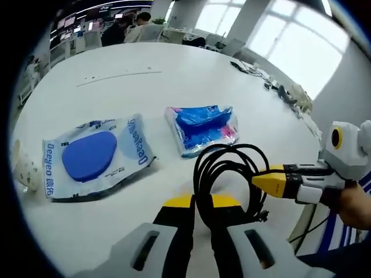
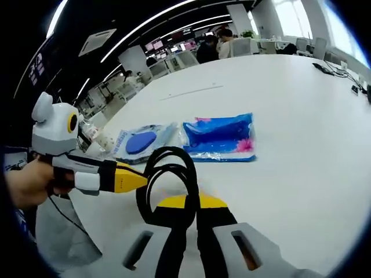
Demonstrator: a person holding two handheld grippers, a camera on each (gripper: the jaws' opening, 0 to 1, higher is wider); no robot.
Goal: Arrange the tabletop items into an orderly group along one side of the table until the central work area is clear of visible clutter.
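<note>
Your white counter [image 1: 174,75] carries a clear pouch with a blue oval pad [image 1: 95,155] and, beside it, a blue-and-pink packet [image 1: 203,128]. Nearer you, the coiled black cable [image 1: 223,179] stands looped between both tools: your left gripper [image 1: 201,223] has its fingers clamped on the coil's near side, and your right gripper [image 2: 184,223] likewise pinches the coil.
</note>
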